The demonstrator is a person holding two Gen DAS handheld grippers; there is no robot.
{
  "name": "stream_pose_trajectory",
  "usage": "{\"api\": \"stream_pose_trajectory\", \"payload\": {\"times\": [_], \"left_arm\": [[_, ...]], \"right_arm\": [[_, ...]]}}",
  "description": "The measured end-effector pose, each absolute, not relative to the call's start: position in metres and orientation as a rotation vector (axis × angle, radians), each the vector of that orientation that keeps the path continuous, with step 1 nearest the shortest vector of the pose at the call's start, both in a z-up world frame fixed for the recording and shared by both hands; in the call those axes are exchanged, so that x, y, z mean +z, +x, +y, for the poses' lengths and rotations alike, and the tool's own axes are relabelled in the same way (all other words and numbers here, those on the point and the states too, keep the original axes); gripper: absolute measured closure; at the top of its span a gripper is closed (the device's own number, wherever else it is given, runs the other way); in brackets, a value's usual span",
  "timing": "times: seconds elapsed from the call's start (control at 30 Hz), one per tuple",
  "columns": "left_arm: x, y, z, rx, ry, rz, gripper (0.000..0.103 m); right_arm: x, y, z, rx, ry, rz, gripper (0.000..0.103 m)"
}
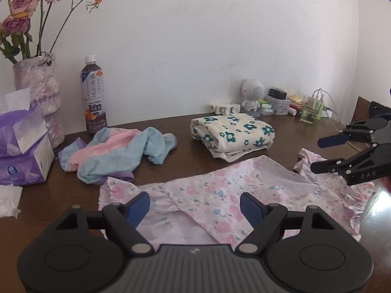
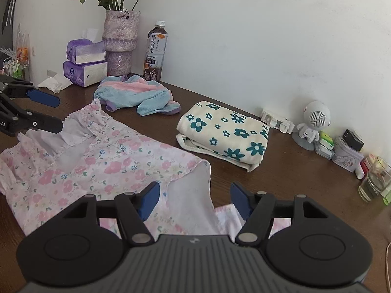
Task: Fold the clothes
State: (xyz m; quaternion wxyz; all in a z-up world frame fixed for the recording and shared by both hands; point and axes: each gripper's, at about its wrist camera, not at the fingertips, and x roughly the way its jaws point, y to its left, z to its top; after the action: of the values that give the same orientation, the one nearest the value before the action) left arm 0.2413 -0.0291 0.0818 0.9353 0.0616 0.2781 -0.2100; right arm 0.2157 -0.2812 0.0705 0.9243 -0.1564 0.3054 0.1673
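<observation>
We have the pink floral garment (image 1: 220, 195) spread mid-fold low centre on the dark wood table (image 1: 171, 131), flat so edges line up. Left gripper (image 1: 195, 206) and right gripper (image 2: 194, 199) hover over it, jaws wide apart, holding nothing. Folded flowered cloth (image 2: 227, 134) parked behind; white wall, clutter at back.

**Count on the table**

Garments: three – one pink floral (image 1: 220, 195), one folded cream with teal flowers (image 1: 232, 134), one crumpled pink-and-blue (image 1: 117, 151). Tissue packs (image 2: 84, 64): two, stacked. One bottle (image 1: 93, 97). One vase (image 1: 39, 92). One glass (image 1: 311, 112). Grippers: two.
</observation>
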Motion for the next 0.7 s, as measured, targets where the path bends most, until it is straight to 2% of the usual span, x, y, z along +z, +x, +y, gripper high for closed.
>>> {"api": "stream_pose_trajectory", "payload": {"times": [0.1, 0.2, 0.27, 0.3, 0.43, 0.5, 0.57, 0.7], "left_arm": [[0.082, 0.27, -0.028, -0.414, 0.199, 0.576, 0.027], [0.08, 0.3, -0.028, -0.414, 0.277, 0.59, 0.044], [0.073, 0.316, -0.031, -0.476, 0.342, 0.632, 0.077], [0.069, 0.324, -0.033, -0.508, 0.374, 0.65, 0.079], [0.05, 0.347, -0.041, -0.618, 0.471, 0.713, 0.077], [0.041, 0.358, -0.043, -0.669, 0.501, 0.75, 0.076], [0.036, 0.367, -0.043, -0.706, 0.502, 0.776, 0.069], [0.031, 0.382, -0.044, -0.746, 0.487, 0.813, 0.066]], "right_arm": [[0.075, 0.25, -0.267, 0.365, -0.354, 0.648, 0.043], [0.069, 0.283, -0.256, 0.388, -0.371, 0.694, 0.044], [0.06, 0.303, -0.253, 0.403, -0.37, 0.741, 0.047], [0.054, 0.313, -0.252, 0.41, -0.374, 0.764, 0.047], [0.036, 0.342, -0.257, 0.441, -0.378, 0.83, 0.049], [0.033, 0.351, -0.261, 0.47, -0.354, 0.86, 0.054], [0.029, 0.36, -0.264, 0.497, -0.336, 0.887, 0.054], [0.022, 0.366, -0.262, 0.509, -0.361, 0.909, 0.054]]}}
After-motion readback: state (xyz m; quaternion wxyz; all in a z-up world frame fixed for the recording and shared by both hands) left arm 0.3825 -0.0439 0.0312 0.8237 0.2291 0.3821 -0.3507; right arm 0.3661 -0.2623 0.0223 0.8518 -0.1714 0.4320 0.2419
